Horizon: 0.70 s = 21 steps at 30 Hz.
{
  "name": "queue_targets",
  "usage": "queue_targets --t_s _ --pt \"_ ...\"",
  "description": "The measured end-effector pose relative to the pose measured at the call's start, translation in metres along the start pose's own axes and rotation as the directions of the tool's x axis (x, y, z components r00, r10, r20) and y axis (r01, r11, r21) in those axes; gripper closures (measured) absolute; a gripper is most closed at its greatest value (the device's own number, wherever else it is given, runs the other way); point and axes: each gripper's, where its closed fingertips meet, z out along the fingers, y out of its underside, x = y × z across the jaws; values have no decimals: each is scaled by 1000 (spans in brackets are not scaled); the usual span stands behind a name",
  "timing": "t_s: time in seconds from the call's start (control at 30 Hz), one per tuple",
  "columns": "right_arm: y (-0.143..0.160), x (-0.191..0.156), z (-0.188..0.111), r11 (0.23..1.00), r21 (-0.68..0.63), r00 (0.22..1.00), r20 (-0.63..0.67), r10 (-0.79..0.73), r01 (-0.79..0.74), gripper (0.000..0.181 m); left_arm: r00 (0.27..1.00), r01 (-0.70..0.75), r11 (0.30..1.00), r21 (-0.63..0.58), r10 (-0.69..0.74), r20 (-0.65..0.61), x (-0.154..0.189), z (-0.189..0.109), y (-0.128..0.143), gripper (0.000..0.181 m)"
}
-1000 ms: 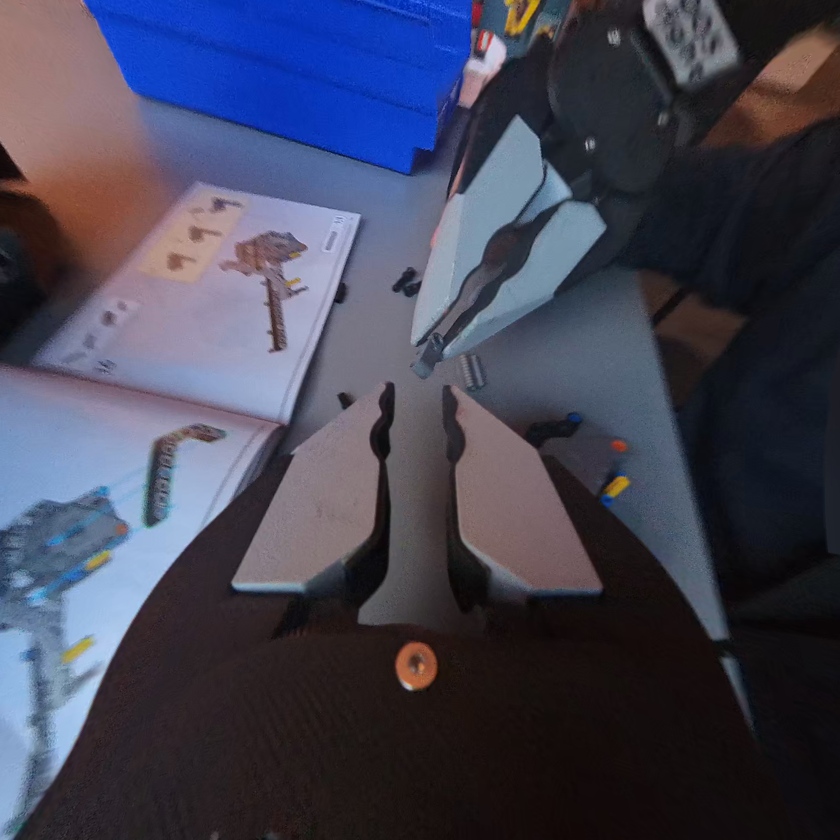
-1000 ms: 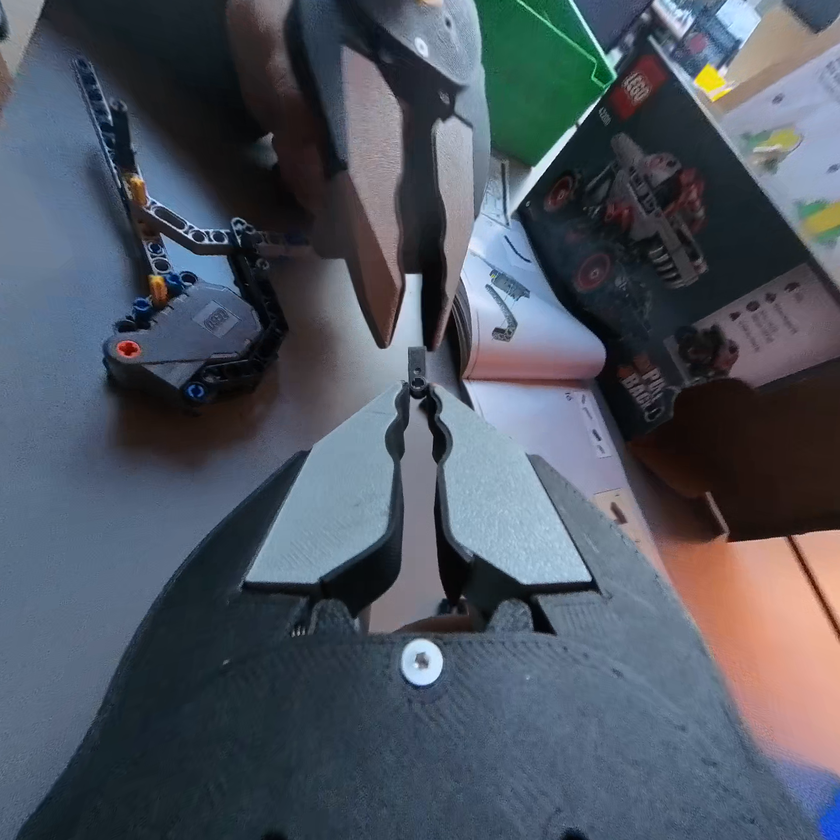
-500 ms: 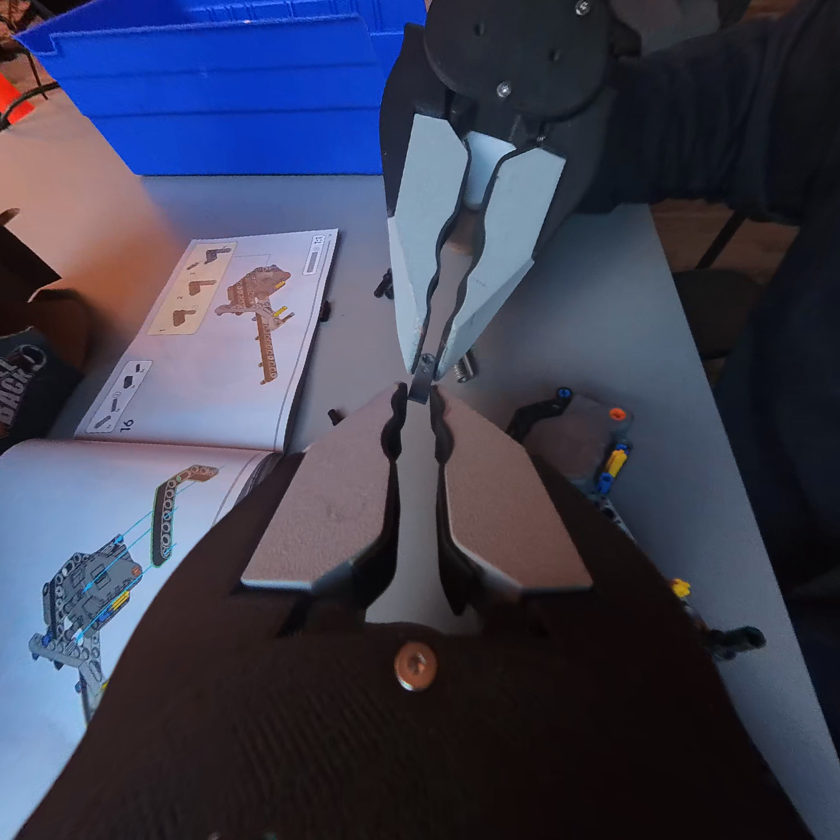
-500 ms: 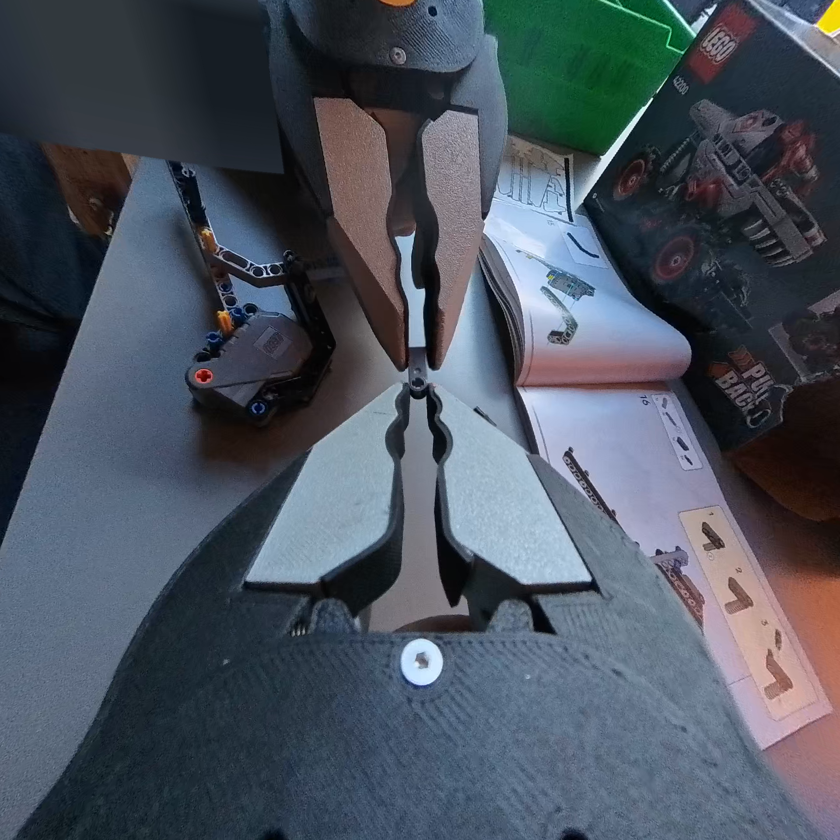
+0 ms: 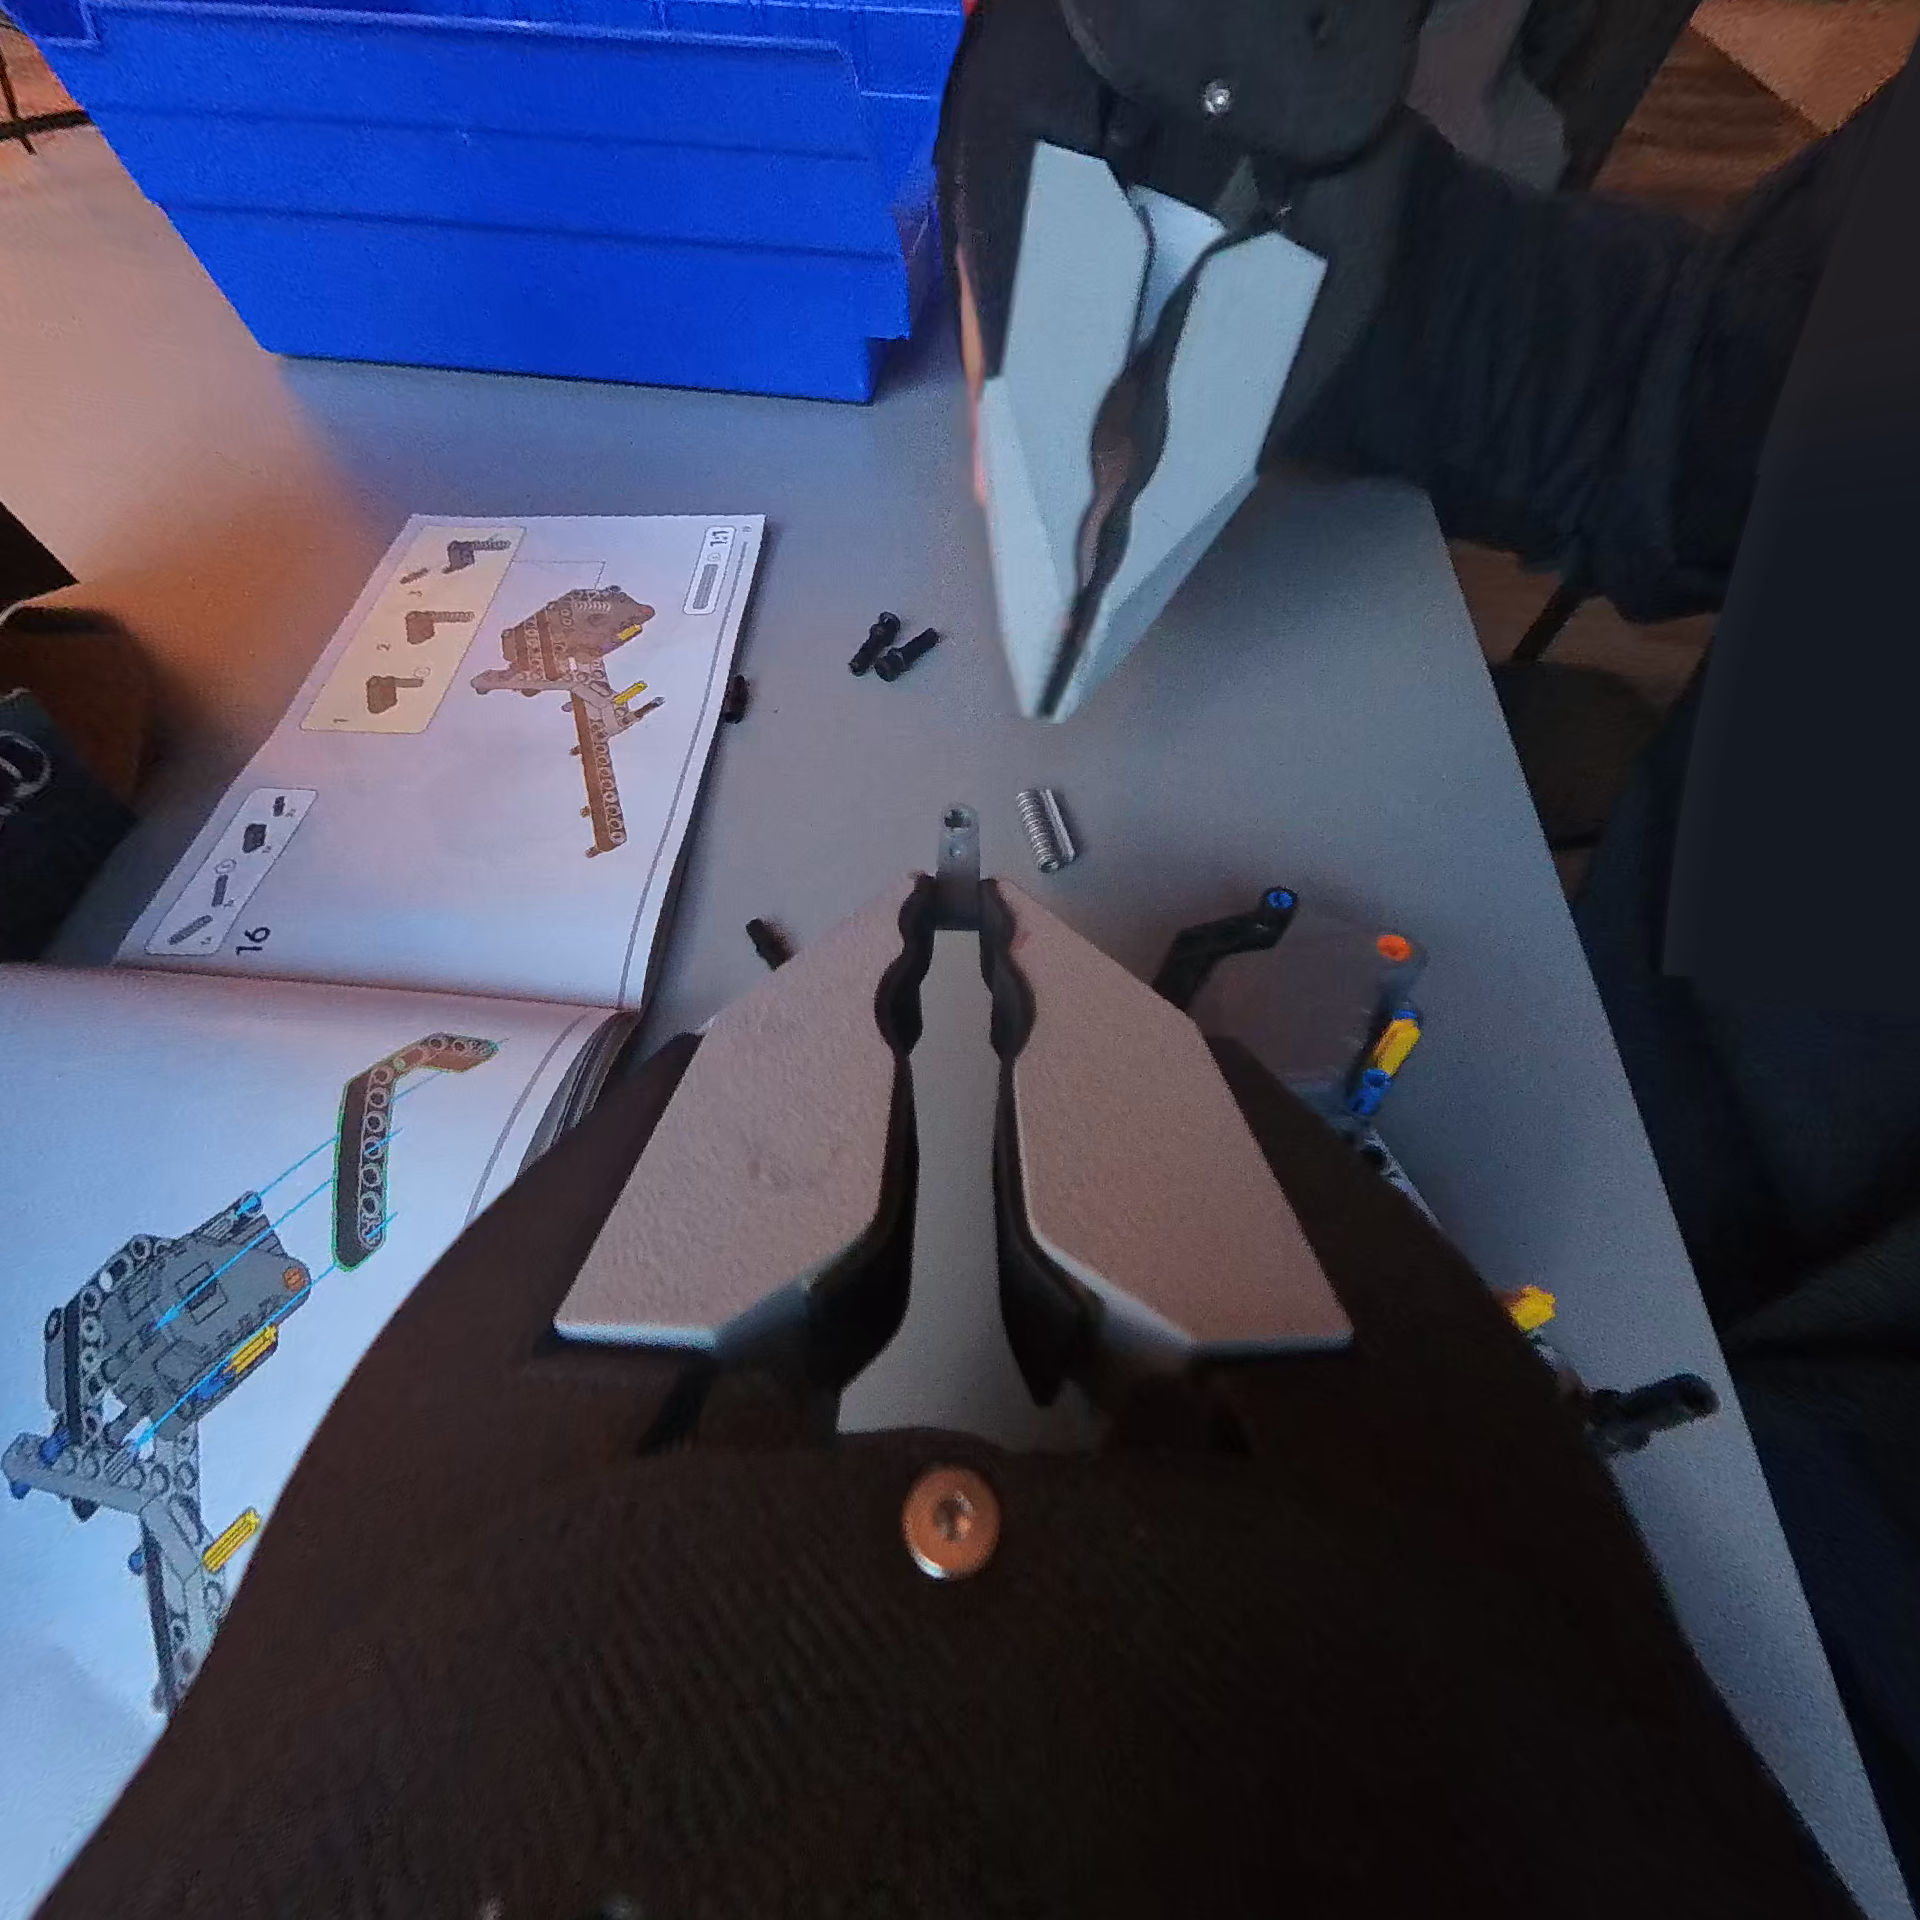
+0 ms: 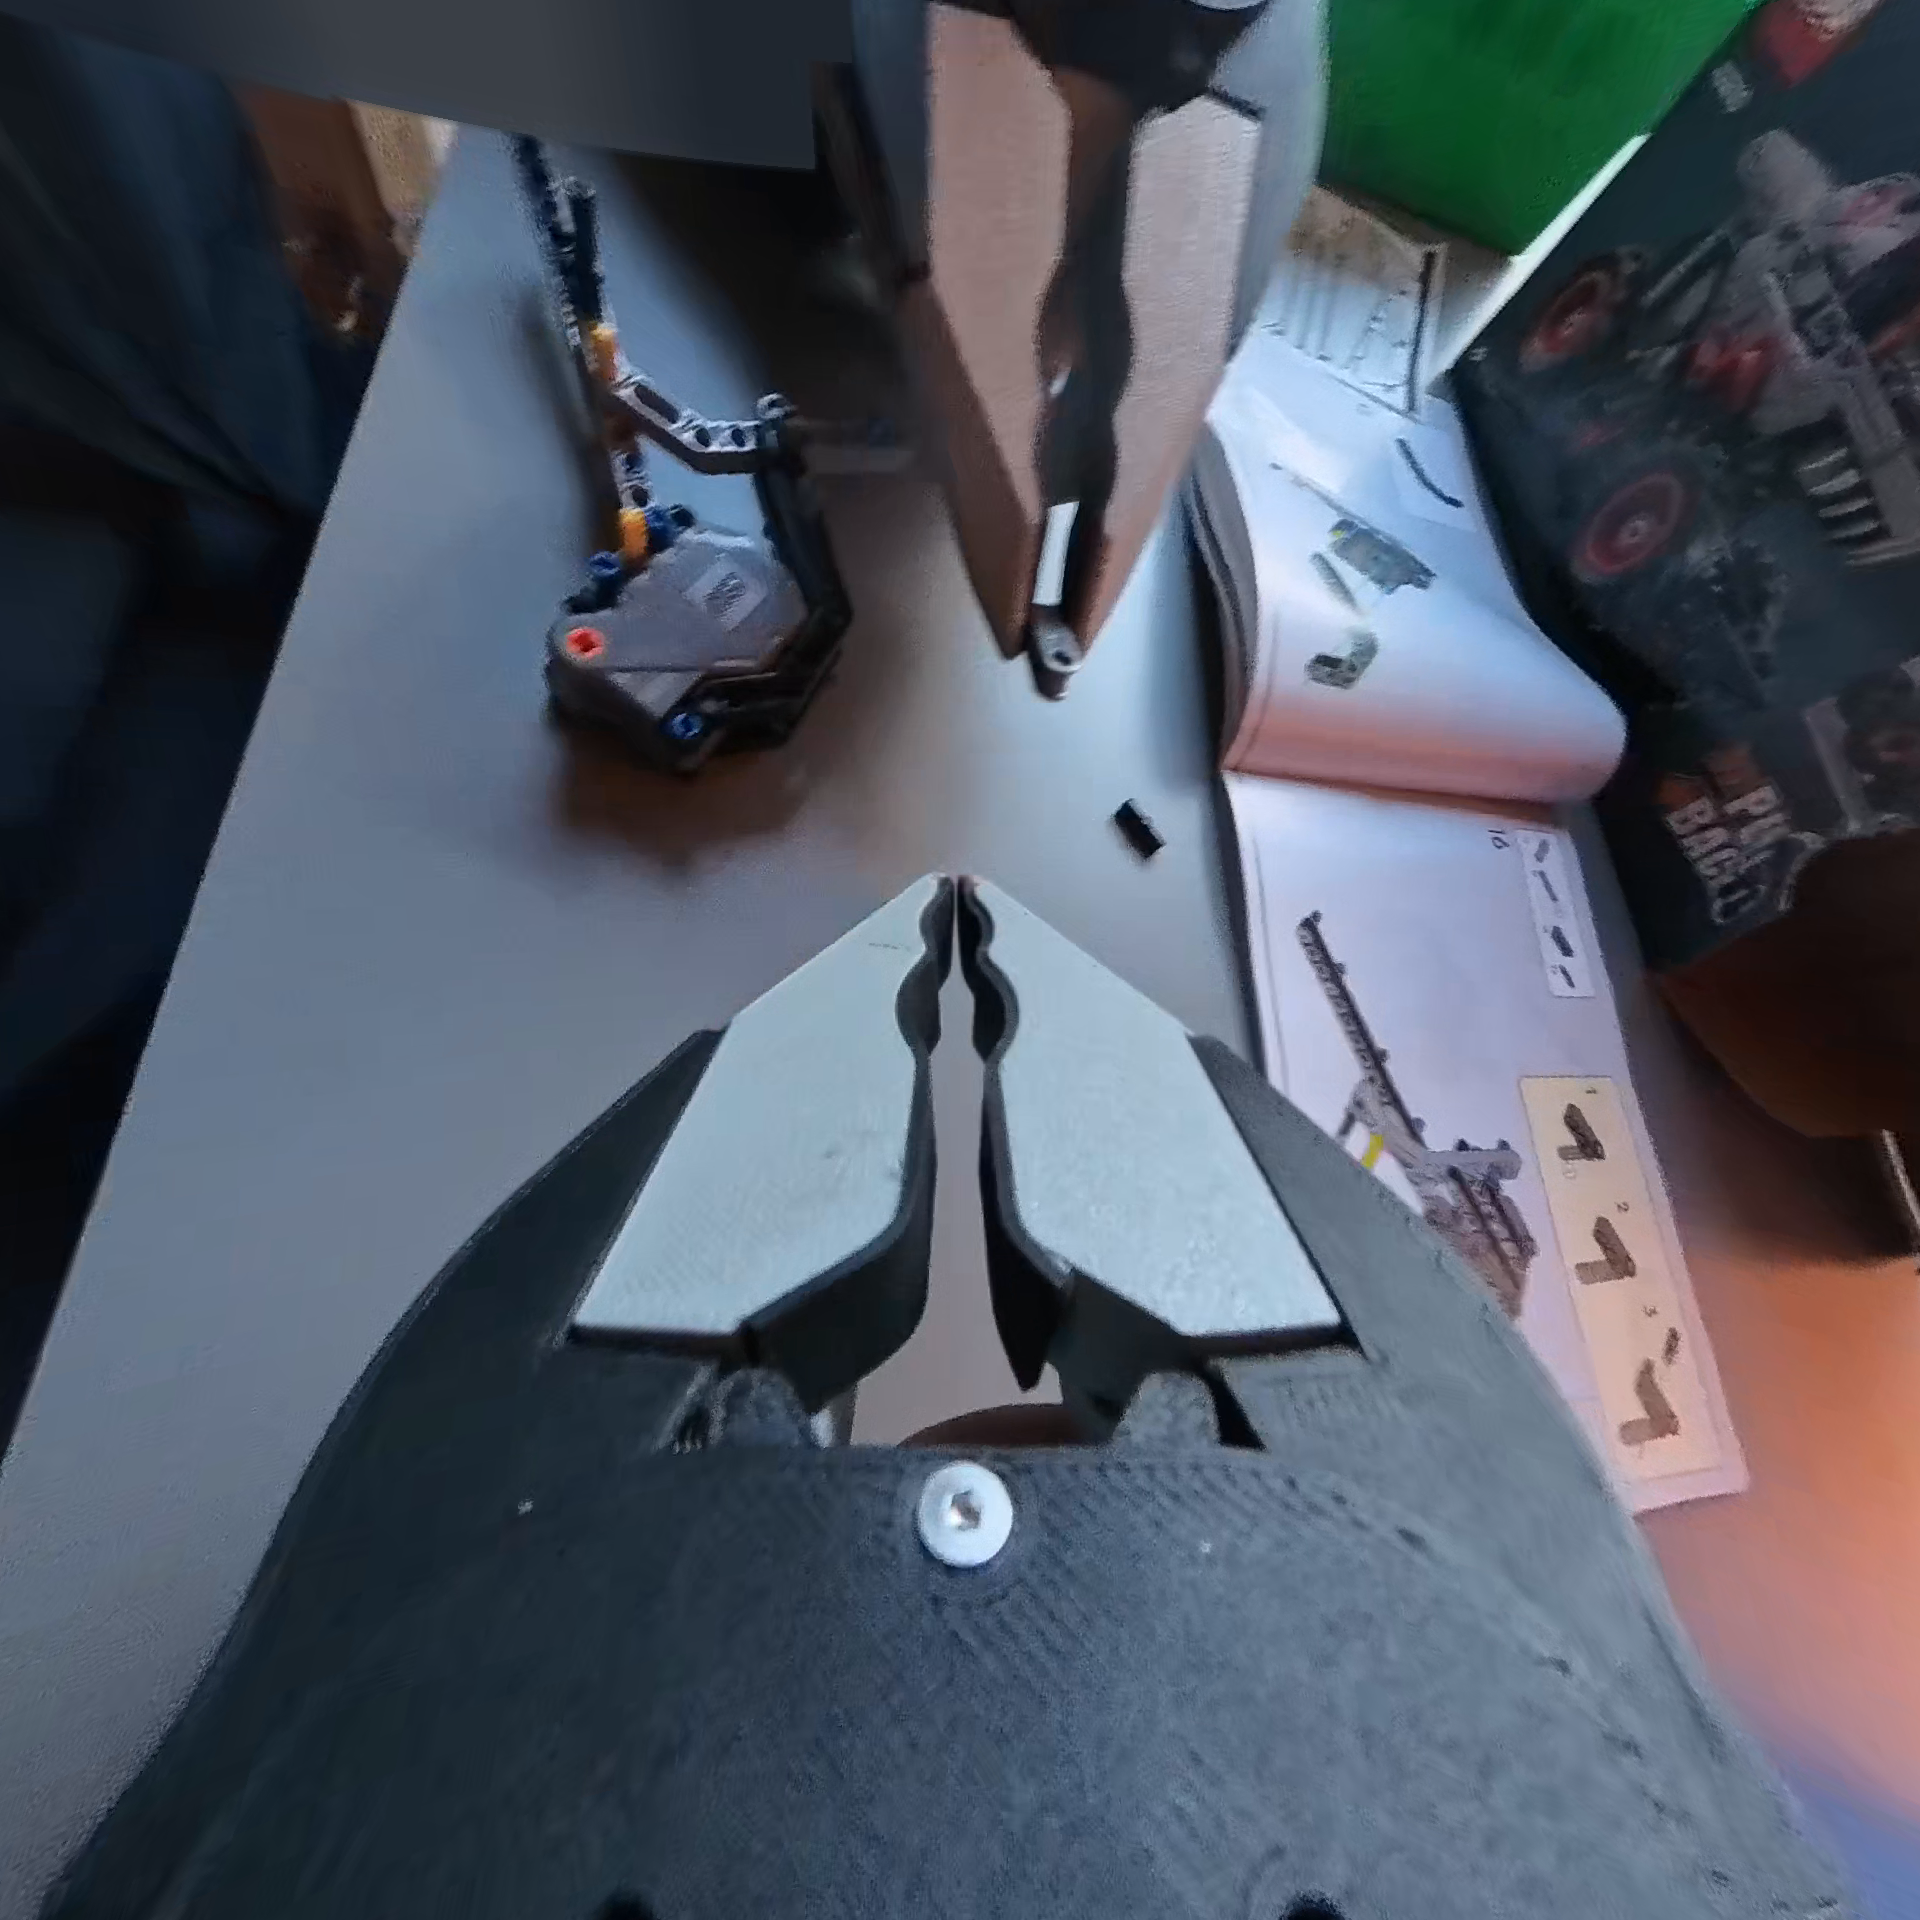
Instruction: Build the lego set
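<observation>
My left gripper (image 5: 954, 891) is shut on a small grey pin piece (image 5: 957, 844) with a hole at its end; the piece sticks out past the tips. It also shows in the right wrist view (image 6: 1055, 652), held above the table. My right gripper (image 6: 956, 883) is shut and empty, its tips touching. In the left wrist view it hangs a little beyond and above the piece (image 5: 1049, 696). The partly built dark grey assembly (image 6: 686, 634) with its long beam lies on the table; in the left wrist view (image 5: 1288, 987) my right finger half hides it.
An open instruction booklet (image 5: 447, 748) (image 6: 1455, 1039) lies beside the work area. A metal spring (image 5: 1042, 828), two black pins (image 5: 894, 644) and a lone black pin (image 6: 1138, 828) are loose on the table. A blue bin (image 5: 520, 187), green bin (image 6: 1507, 104) and set box (image 6: 1766, 520) stand around. My hands' fingertips stand some 5 cm from each other.
The small grey piece passed from my right gripper to my left. The two grippers met tip to tip, then drew apart, and the right one closed empty.
</observation>
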Motion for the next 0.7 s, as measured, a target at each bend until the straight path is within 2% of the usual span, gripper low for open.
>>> queue_targets --t_s 0.23,0.7 --pt "23 -16 9 993 -116 996 87 -2 13 178 1000 15 1000 -5 -15 3 -2 -1 1 175" --pt "33 -18 18 986 -166 995 101 9 8 177 1000 26 1000 -15 -26 0 -3 0 2 175"
